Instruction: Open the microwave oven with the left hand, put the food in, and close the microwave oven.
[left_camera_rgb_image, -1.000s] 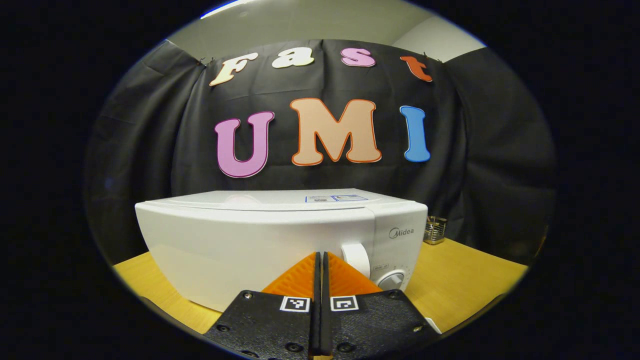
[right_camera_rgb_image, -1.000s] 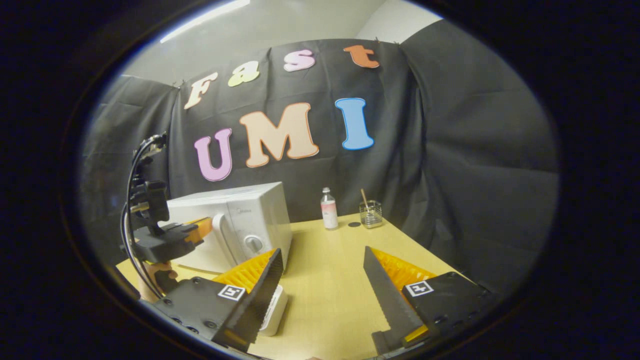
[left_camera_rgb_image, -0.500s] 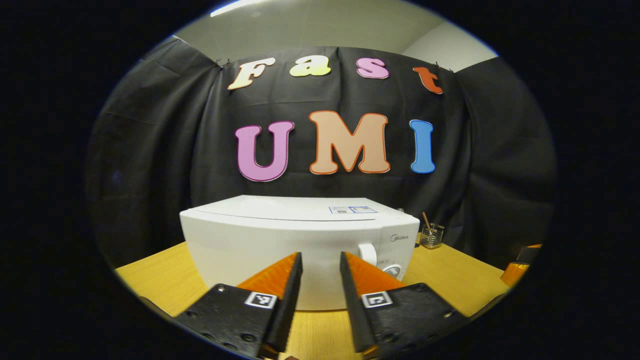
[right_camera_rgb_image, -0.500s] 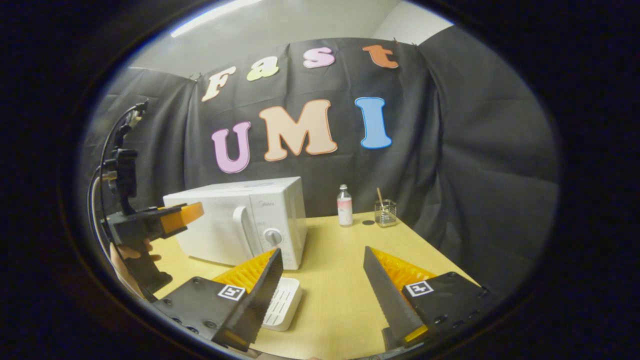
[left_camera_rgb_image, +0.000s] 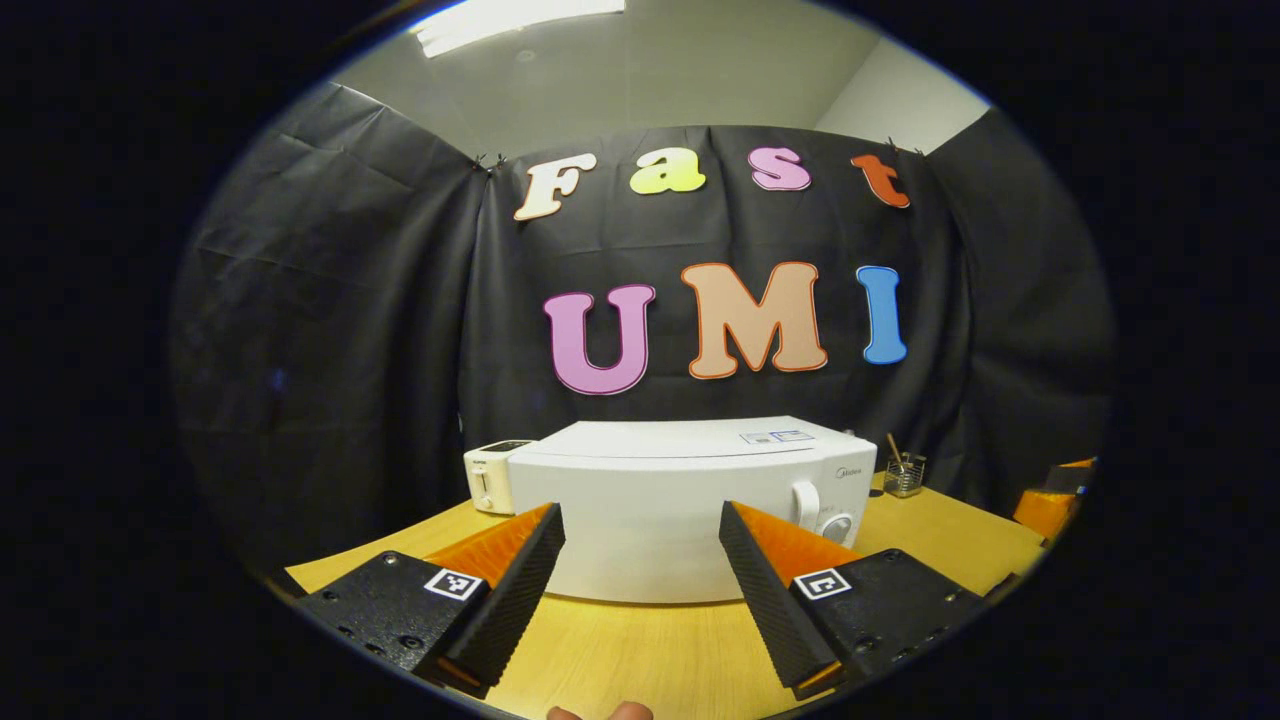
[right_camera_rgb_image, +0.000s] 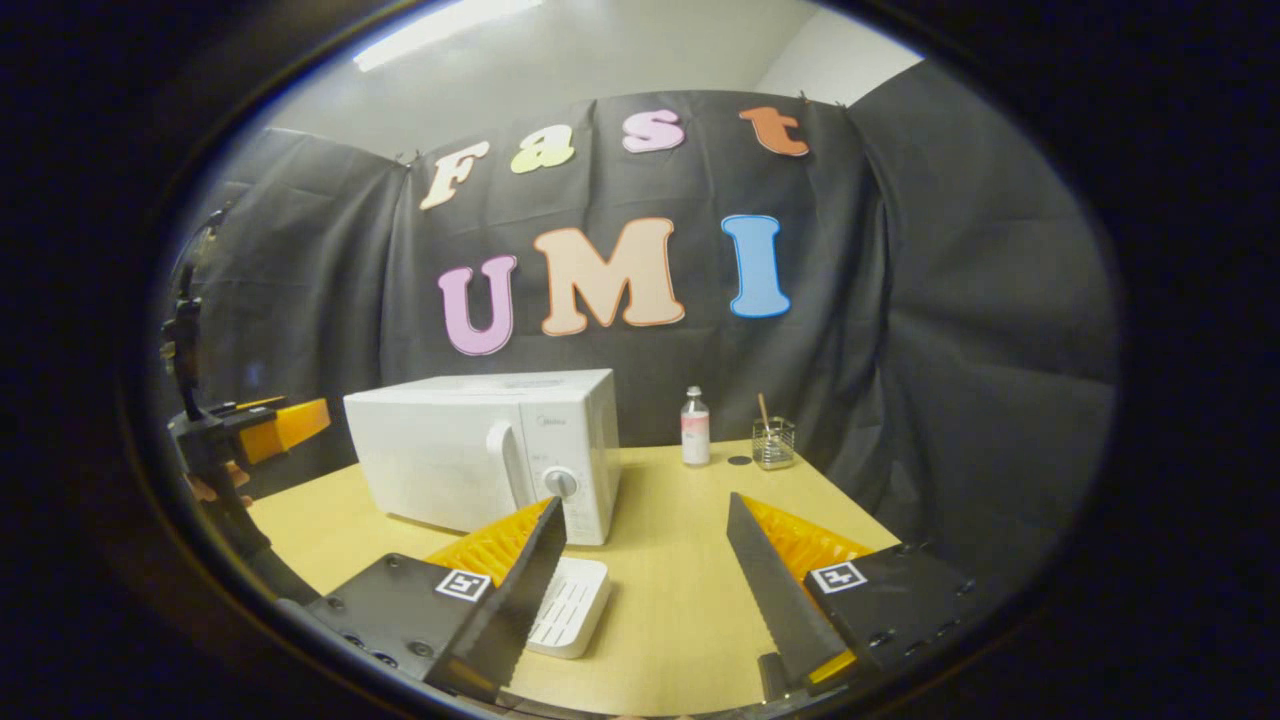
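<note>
The wooden tabletop (right_camera_rgb_image: 680, 560) carries everything, and the white microwave oven (right_camera_rgb_image: 480, 450) is the biggest thing on it, standing toward the tabletop's back left with its door shut and its upright handle (right_camera_rgb_image: 505, 465) and round knob (right_camera_rgb_image: 560, 483) on the front right. In the left gripper view the microwave oven (left_camera_rgb_image: 690, 500) sits straight ahead of the left gripper (left_camera_rgb_image: 640, 590), beyond the fingertips and apart from them; its front shows in the wide gap between the jaws, which stand open and hold nothing. A white toaster (left_camera_rgb_image: 487, 477) stands just beside the oven's left end, at the back of the tabletop.

In the right gripper view the right gripper (right_camera_rgb_image: 645, 590) hangs over the near middle of the tabletop with its jaws open and empty; the oven lies ahead and to their left, well clear of them. A white slotted tray (right_camera_rgb_image: 570, 605) lies flat on the tabletop near its front edge, partly behind the left finger. The left gripper (right_camera_rgb_image: 255, 430) shows at the far left, held by a hand (right_camera_rgb_image: 215, 485), near the oven's left side but not touching it.

Along the tabletop's back edge stand a small bottle (right_camera_rgb_image: 695, 427) and a clear glass holder (right_camera_rgb_image: 773, 443) with a stick in it.
</note>
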